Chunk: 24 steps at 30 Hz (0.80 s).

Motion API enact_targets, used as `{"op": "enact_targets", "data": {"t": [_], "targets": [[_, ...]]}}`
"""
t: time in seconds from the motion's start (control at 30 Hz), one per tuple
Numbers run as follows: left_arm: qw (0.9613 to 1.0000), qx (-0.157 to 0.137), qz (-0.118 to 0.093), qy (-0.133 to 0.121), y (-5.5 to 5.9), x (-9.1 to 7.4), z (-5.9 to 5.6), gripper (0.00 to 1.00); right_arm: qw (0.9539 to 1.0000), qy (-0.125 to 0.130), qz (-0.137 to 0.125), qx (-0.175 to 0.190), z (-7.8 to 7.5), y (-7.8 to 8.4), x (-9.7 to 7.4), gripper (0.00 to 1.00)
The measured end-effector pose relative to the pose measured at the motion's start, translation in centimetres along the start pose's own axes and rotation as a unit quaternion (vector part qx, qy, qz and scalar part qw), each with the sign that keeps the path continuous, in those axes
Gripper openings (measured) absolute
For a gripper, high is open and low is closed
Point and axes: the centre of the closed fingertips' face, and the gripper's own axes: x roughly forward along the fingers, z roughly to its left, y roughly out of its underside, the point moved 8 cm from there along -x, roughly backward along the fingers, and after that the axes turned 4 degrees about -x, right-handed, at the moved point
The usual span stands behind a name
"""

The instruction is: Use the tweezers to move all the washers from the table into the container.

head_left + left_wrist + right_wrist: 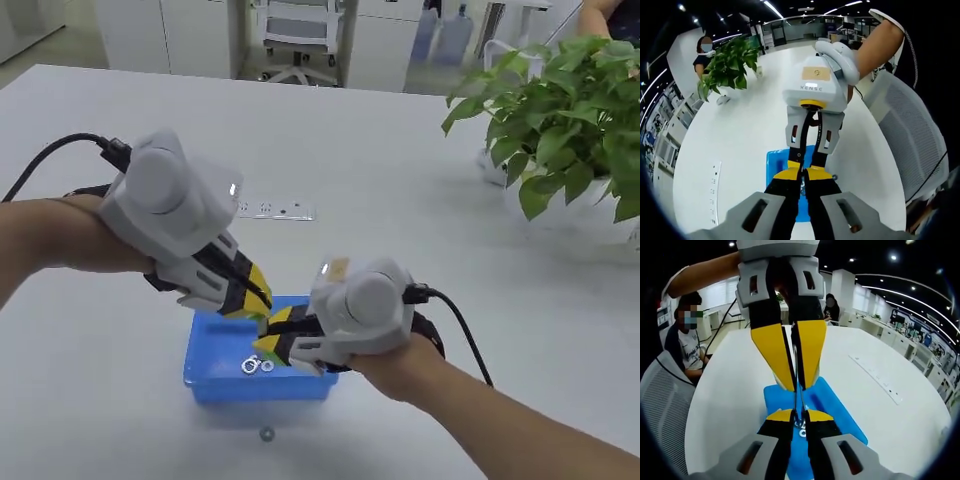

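Left gripper [256, 297]: jaws drawn narrow, clamped on the tweezers [798, 382]. Right gripper [264, 347]: jaws likewise narrow, closed on the same tweezers, tip to tip with the left. The blue container [205, 385] sits directly beneath both sets of jaws, and two washers [257, 365] lie inside it. One loose washer [266, 434] lies on the table [400, 200], just outside the container's near wall.

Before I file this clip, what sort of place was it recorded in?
Probably an open-plan office or lab: a big white table, a wheeled office chair behind it, a potted plant, and, in the right gripper view, rows of desks in the background.
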Motion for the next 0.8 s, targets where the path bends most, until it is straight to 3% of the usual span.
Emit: {"op": "enact_targets", "data": {"t": [0.37, 0.8], "targets": [[1.0000, 0.005, 0.000, 0.000, -1.3, -0.6, -1.8, 0.06, 0.9999, 0.003, 0.001, -0.011, 1.6, -0.8, -1.6, 0.10], [0.9999, 0.012, 0.002, 0.009, -1.2, 0.0, -4.2, 0.06, 0.9999, 0.001, 0.006, -0.012, 4.0, 0.1, -2.2, 0.10]]}}
